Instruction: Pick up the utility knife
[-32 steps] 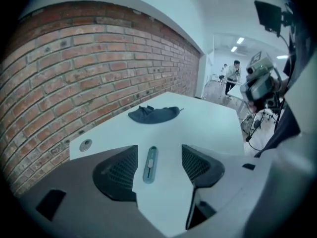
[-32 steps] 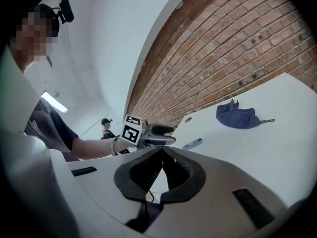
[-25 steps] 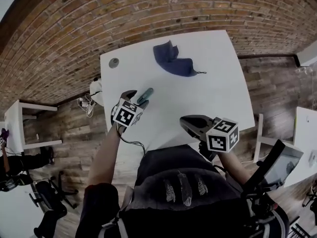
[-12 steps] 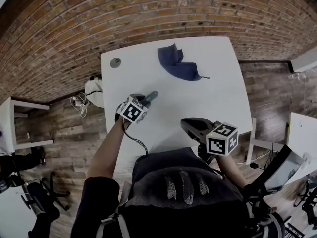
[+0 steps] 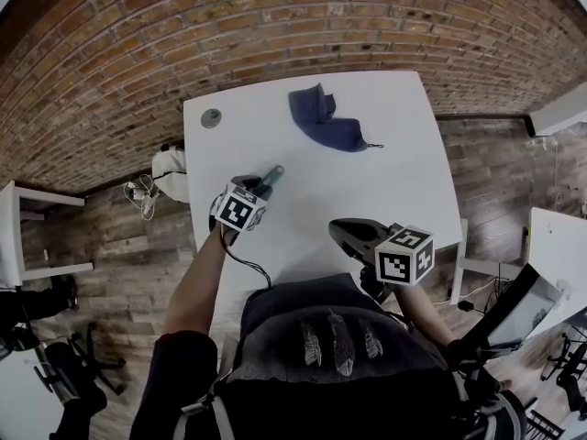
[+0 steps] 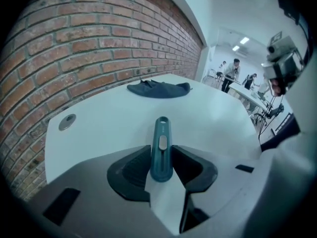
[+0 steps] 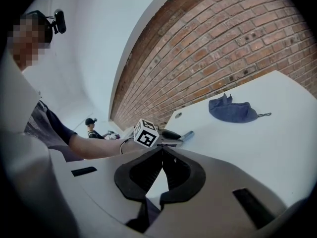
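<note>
Pressure should firm before any lift: left hand-held gripper point(image 6: 161, 155), jaws just closing, pinches the utility knife point(image 6: 161, 135) by its sides; right hand-held gripper point(image 7: 162, 148) is closed, empty.

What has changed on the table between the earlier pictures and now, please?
The left gripper sank onto the utility knife and its jaws have just been closing; they now pinch its body, the knife still on the table. The right gripper stayed shut and empty, and the blue cloth did not move.

Utility knife point(image 6: 161, 133) on table point(image 5: 385, 172), between jaws of left tool point(image 6: 161, 155); cloth point(image 6: 158, 89) beyond.
</note>
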`<state>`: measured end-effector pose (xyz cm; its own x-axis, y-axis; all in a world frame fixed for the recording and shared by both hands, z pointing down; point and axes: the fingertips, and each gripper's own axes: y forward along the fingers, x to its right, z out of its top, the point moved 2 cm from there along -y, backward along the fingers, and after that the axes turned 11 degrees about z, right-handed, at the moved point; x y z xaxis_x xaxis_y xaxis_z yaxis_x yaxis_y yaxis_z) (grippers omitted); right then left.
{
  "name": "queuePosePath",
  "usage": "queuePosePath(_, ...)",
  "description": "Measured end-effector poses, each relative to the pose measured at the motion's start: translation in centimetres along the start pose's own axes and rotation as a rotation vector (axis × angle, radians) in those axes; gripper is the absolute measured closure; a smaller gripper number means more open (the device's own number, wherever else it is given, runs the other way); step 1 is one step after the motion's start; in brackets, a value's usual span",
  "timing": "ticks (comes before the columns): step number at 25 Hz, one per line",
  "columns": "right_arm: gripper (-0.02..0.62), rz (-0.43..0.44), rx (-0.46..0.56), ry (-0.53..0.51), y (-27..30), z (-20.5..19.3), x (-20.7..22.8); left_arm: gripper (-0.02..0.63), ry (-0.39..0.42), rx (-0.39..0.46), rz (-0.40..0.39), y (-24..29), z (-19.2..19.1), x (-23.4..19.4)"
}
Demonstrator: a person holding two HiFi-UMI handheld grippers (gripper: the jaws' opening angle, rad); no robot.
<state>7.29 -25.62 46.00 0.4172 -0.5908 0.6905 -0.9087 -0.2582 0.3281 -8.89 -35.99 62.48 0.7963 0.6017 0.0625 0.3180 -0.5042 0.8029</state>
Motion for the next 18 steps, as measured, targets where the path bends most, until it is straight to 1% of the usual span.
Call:
queuePosePath(1, 0.595, 0.002, -0.002, -0.001, 0.1, 0.0, 0.0, 0.472, -0.007, 0.014, 0.011, -0.5, 0.3, -0.3)
queuePosePath(3, 0.595, 0.014, -0.005, -0.006, 0.5, 0.0, -0.1, 0.472, 0.016, 0.045, 0.033, -1.7, 1.0, -0.7)
queuePosePath(8, 0.595, 0.065, 0.025, 0.022, 1.3, 0.8, -0.2, 0.474, 0.115, 0.167, 0.077, -6.2, 4.2, -0.6)
queuePosePath(11, 0.587, 0.052, 0.048, 0.047, 1.6, 1.8, 0.6, 0.474, 0.196, 0.254, 0.094, -9.3, 6.8, 0.4)
queuePosePath(12, 0.56, 0.051, 0.062, 0.057, 1.6, 2.3, 0.8, 0.474, 0.219, 0.284, 0.098, -10.3, 7.7, 0.8)
queuePosePath(13, 0.517, 0.058, 0.081, 0.07, 1.7, 2.8, 0.9, 0.474, 0.242, 0.312, 0.099, -11.3, 8.6, 1.3)
queuePosePath(16, 0.423, 0.104, 0.143, 0.101, 1.8, 4.7, 0.4, 0.473, 0.322, 0.384, 0.093, -13.9, 10.5, 2.9)
queuePosePath(18, 0.398, 0.131, 0.164, 0.095, 2.1, 5.9, -0.1, 0.473, 0.374, 0.426, 0.082, -15.5, 11.4, 3.9)
